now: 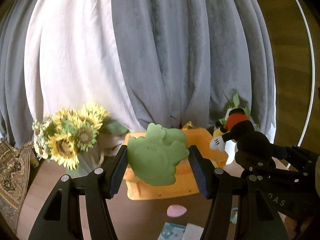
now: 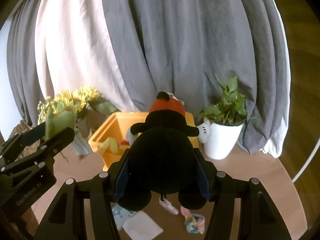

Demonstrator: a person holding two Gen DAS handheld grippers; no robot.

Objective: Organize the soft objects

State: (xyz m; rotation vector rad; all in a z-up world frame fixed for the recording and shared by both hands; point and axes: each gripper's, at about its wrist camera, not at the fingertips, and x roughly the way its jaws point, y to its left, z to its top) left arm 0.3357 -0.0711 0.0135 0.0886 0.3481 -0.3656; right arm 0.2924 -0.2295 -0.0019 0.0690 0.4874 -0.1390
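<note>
Claws both grip toys above the surface [image 2: 260, 180]: left claw [image 1: 158, 160] clamps a green frog [image 1: 158, 156], right claw [image 2: 163, 172] a black plush [image 2: 162, 160], near the orange bin [image 1: 200, 146].

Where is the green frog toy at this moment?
In the left wrist view, the green frog toy sits between the left hand-held gripper's pads, before the orange bin.

Daylight glows through the white curtain [image 1: 66, 60] at the left, leaving the grey curtain [image 1: 180, 50] beside it dull and the room rather dim. The black plush toy [image 2: 164, 160] loses all detail in shadow. Both fisheye views bow the folds outward and darken at the corners. The sunflowers [image 1: 70, 136] look slightly smeared.
</note>
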